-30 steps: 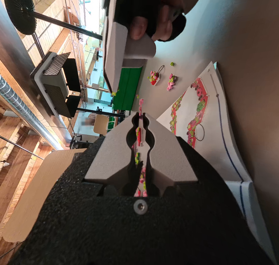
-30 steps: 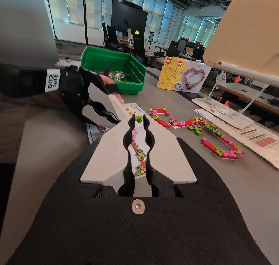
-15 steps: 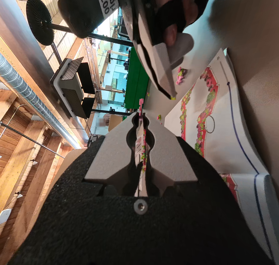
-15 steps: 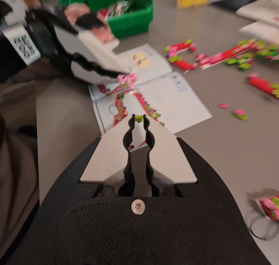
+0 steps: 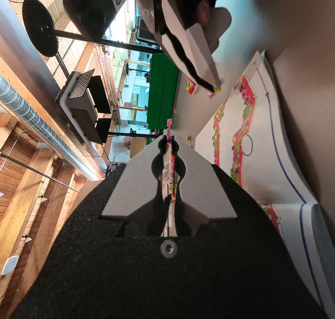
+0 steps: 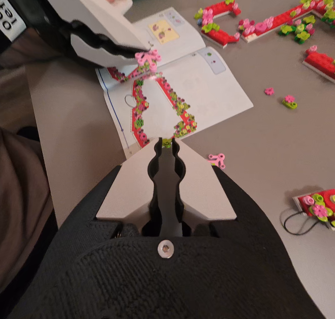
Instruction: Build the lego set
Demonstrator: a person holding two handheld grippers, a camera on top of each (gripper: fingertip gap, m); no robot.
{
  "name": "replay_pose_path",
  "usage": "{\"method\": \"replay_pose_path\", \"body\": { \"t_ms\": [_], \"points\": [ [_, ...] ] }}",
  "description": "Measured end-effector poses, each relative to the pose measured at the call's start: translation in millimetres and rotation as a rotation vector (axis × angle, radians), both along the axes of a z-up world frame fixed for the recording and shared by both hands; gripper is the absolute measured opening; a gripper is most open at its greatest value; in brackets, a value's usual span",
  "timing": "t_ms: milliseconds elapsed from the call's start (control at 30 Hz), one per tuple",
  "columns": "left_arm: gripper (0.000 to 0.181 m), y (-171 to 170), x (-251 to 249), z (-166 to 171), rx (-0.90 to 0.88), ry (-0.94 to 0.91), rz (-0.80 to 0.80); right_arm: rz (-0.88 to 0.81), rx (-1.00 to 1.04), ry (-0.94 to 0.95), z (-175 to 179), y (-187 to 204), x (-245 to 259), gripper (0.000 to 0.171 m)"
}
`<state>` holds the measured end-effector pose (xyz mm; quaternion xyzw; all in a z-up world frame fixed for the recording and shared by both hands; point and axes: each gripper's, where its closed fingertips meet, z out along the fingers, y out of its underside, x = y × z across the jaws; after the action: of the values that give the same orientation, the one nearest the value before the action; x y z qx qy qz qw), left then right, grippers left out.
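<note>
Left view rolled sideways, low over table; right looks down; both share instruction booklet.

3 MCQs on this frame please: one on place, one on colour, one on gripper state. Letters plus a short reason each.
1. Where does the open instruction booklet lie?
A. inside the green bin
B. flat on the grey table
C. on the box

2. What colour is the small piece at the right gripper tips?
A. lime green
B. blue
C. white

3. What does the left gripper hold?
A. nothing, fingers wide open
B. a black cord
C. a pink flower piece

Answers:
1 B, its pages rest on the table in front of both grippers.
2 A, a lime piece sits pinched between the tips.
3 C, the fingers are closed on pink petals above the booklet.
</note>
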<state>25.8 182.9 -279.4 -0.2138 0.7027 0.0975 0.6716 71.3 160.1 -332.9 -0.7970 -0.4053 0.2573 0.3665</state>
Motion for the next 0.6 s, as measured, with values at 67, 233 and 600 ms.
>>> {"method": "replay_pose_path", "body": {
  "t_ms": [67,233,600],
  "points": [
    [0.002,-1.4,1.0,-1.3,0.001,0.007,-0.004,0.023,-0.001,-0.034,-4.5,-7.1,5.5,0.009],
    [0.002,-3.1,2.5,-4.4,-0.001,0.022,-0.009,0.056,-0.016,-0.077,-16.5,-17.2,13.8,0.009],
    [0.003,-3.2,3.3,-8.8,-0.015,0.042,-0.011,0.09,0.022,-0.076,-16.3,-20.6,23.0,0.02]
  ]
}}
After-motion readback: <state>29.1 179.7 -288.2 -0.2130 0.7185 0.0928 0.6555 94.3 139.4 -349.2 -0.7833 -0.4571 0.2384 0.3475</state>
